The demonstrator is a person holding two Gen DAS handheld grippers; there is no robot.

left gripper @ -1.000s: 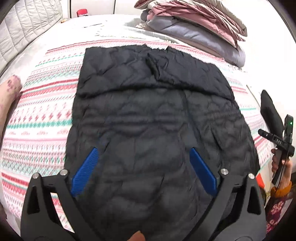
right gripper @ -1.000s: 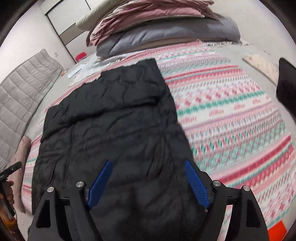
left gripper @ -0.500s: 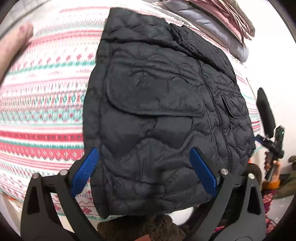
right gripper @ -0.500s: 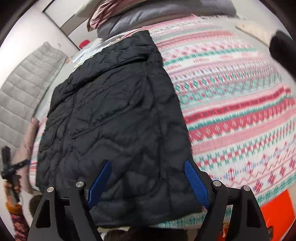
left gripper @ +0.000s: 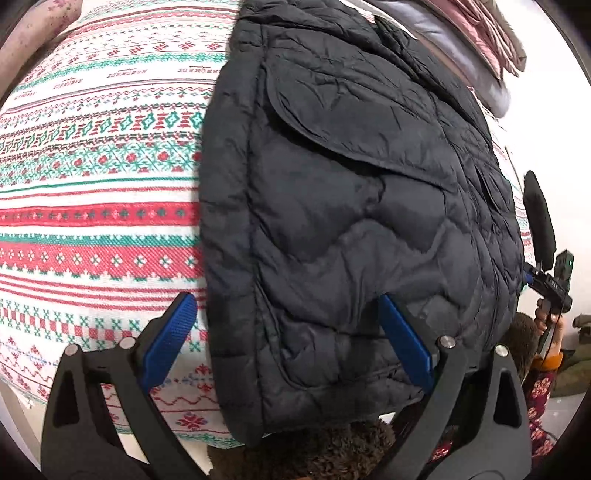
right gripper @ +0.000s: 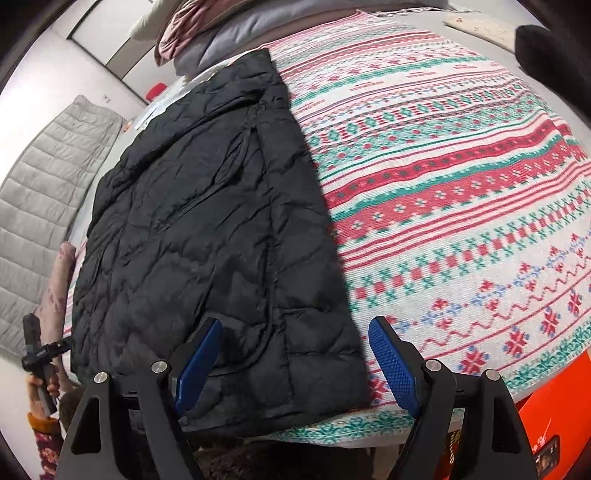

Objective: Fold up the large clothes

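Left gripper: black frame, blue ribbed pads, jaws spread wide and holding nothing. It points steeply down at the near left corner of the jacket; the left pad sits over the blanket, the right pad over the quilted fabric. Whether either pad touches the cloth cannot be told.

Right gripper: same build, jaws equally wide, nothing between them gripped. It straddles the jacket's near right edge, left pad over the jacket, right pad over the blanket.

Black quilted jacket: laid flat and lengthwise on the bed, near hem at the bed's near edge, collar end far. Sides appear folded in, giving a long rectangular shape; a zip line and a pocket flap show on top. Fabric is creased.

Patterned blanket: white ground with red, green and pink knit-style bands, covering the bed under and on both sides of the jacket.

Person's hand: seen at the right edge of the left wrist view, gripping the handle of the other tool; a patterned sleeve with an orange cuff below it.

Orange box: near right, below the bed's edge.

Grey quilted padding: far left, beside the bed.

Stack of folded bedding: pink and grey, at the far end of the bed beyond the collar.
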